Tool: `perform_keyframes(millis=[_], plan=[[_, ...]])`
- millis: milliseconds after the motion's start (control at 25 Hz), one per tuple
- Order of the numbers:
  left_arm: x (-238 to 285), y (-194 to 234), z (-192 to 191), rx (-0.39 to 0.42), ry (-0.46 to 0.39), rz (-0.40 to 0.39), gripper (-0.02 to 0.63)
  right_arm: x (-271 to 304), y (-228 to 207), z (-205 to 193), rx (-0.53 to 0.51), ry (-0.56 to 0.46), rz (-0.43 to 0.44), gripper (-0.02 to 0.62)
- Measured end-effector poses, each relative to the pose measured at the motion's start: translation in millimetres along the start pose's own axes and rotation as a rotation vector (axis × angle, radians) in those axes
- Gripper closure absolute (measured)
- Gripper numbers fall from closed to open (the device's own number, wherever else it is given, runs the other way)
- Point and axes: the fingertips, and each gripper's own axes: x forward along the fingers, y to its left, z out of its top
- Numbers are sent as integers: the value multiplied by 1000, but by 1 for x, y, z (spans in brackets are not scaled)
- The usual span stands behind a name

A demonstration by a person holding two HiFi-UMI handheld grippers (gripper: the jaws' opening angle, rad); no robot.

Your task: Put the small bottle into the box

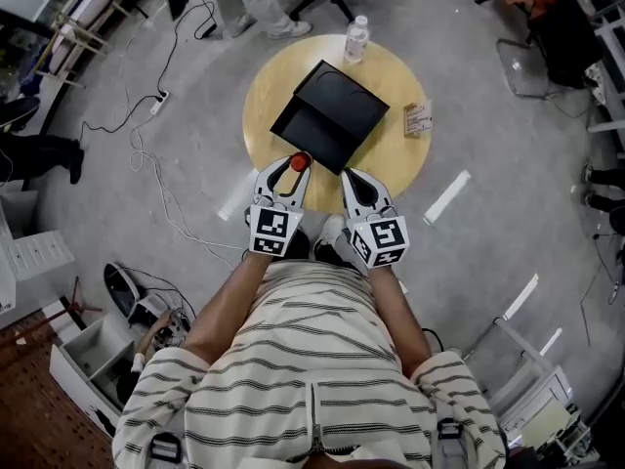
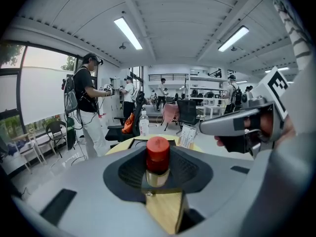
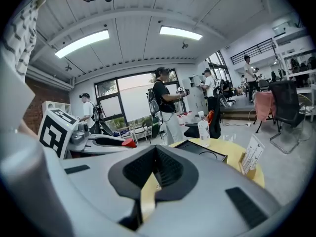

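Grey floor (image 1: 488,106) surrounds a round wooden table (image 1: 264,96), its near rim hidden behind both tools. At that near edge the left gripper (image 1: 289,172) grasps the small bottle (image 1: 299,162) upright between its pads. Only the red cap and a pale band beneath it show, and the rest is buried in the jaws. Just beyond lies the open black box (image 1: 330,115), its inside too dark to read. A water bottle (image 1: 357,39) stands at the far rim. Right of the box's near corner, the right gripper (image 1: 354,182) keeps its jaws clenched together on nothing. A card stand (image 1: 418,118) sits near the right rim, its print illegible.
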Motion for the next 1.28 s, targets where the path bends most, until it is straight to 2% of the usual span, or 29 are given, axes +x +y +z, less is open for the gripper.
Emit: perform_keyframes(millis=[200, 720, 1080, 1280], plan=[[18, 9, 1, -16, 11, -7, 459, 9, -3, -3, 14, 18, -19, 581], [61, 19, -10, -2, 68, -101, 459, 30, -27, -4, 55, 24, -120, 581], [81, 26, -19, 14, 93, -134, 459, 35, -24, -11, 74, 42, -143, 581], [95, 30, -28, -11, 117, -148, 459, 34, -21, -15, 77, 55, -153, 581]])
